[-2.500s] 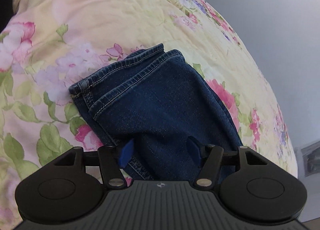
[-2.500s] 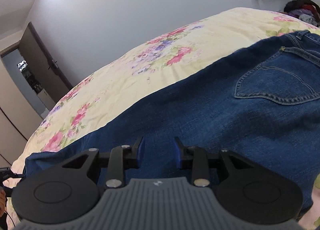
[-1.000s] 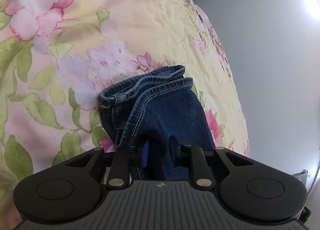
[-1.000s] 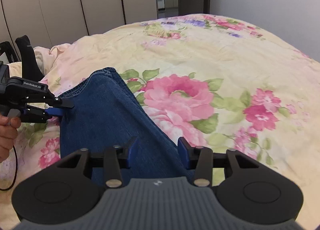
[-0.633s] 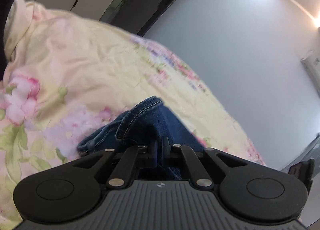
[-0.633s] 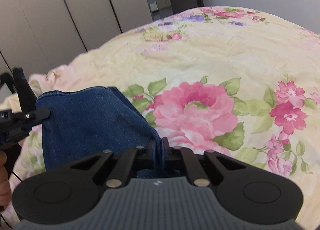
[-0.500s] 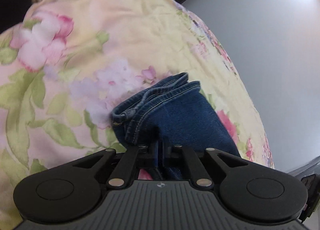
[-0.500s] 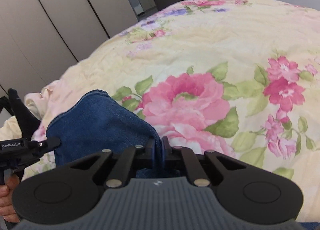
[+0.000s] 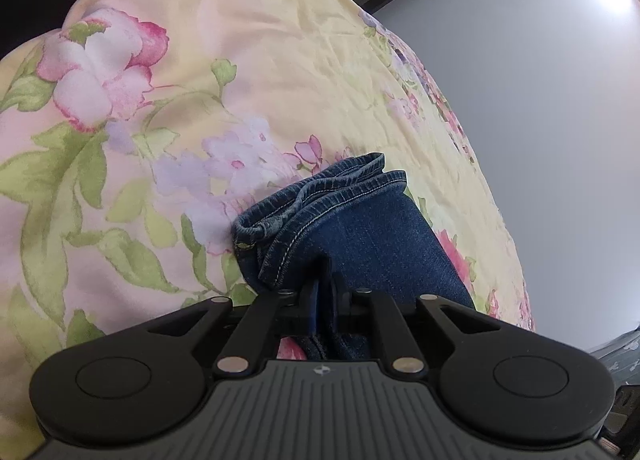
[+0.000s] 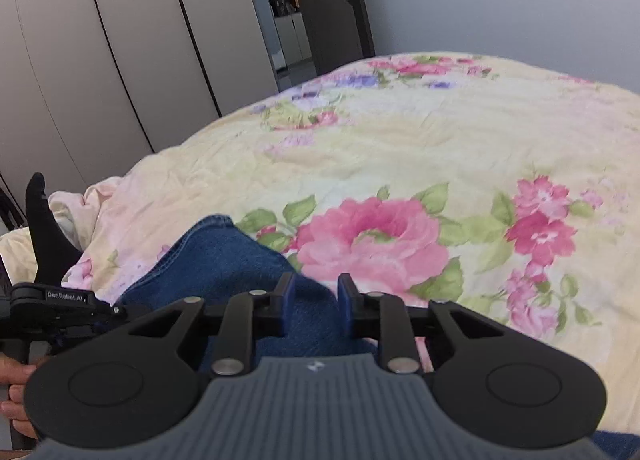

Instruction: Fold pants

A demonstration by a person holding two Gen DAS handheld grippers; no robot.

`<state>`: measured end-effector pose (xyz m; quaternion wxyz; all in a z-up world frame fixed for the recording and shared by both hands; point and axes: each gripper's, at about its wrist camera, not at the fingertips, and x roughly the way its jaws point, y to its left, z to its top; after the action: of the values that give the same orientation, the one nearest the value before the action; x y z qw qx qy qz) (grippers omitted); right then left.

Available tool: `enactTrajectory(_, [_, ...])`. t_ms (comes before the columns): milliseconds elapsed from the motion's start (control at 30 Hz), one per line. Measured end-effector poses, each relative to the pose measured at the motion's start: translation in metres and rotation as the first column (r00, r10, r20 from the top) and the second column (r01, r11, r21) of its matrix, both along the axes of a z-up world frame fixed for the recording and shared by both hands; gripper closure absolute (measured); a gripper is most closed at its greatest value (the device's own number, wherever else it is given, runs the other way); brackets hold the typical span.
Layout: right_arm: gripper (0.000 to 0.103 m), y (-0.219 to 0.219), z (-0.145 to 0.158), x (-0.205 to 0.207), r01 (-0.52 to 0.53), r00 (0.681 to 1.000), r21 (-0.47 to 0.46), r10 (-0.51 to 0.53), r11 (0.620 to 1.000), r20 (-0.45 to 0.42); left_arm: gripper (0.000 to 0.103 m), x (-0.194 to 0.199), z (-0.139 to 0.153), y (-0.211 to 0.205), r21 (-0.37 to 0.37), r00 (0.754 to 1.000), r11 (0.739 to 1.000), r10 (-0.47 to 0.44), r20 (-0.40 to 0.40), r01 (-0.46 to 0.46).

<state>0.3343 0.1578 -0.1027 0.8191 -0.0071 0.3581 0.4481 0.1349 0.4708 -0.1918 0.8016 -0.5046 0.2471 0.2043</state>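
Loads of bare floral bedspread [image 10: 460,147] past the jeans [image 9: 360,227], which lie bunched at its near edge. Wardrobe doors [image 10: 120,59] sit well back (nothing blocking). My left gripper [image 9: 322,292] is pinched on denim near the hem; my right gripper [image 10: 314,302] points downward, blue pads apart over denim.

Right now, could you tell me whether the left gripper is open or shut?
Shut: the left gripper has its fingers pinched together on a fold of the jeans near the hem.
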Motion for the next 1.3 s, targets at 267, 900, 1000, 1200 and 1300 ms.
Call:
enactTrajectory(267, [0.099, 0.015, -0.023, 0.027, 0.19, 0.982, -0.09, -0.191, 0.978, 0.001, 0.089, -0.004, -0.002, 0.002, -0.002, 1.0, 1.0, -0.011, -0.001, 0.011])
enactTrajectory(900, [0.087, -0.395, -0.009, -0.139, 0.585, 0.811, -0.063, -0.584, 0.808, 0.035, 0.034, -0.029, 0.031, -0.034, 0.069, 0.999, 0.997, 0.035, -0.034, -0.032])
enactTrajectory(1000, [0.086, -0.427, -0.018, -0.153, 0.652, 0.758, -0.086, -0.652, 0.753, 0.036, 0.032, -0.034, 0.031, -0.045, 0.076, 0.998, 0.997, 0.011, -0.055, -0.007])
enactTrajectory(1200, [0.079, -0.49, -0.065, -0.164, 0.683, 0.699, -0.204, -0.709, 0.701, -0.093, 0.031, -0.031, 0.025, -0.067, 0.063, 0.995, 0.997, -0.035, -0.097, 0.042])
enactTrajectory(1300, [0.078, -0.489, -0.077, -0.17, 0.666, 0.716, -0.211, -0.693, 0.715, -0.087, 0.028, -0.032, 0.028, -0.077, 0.064, 0.994, 0.997, -0.041, -0.099, 0.047])
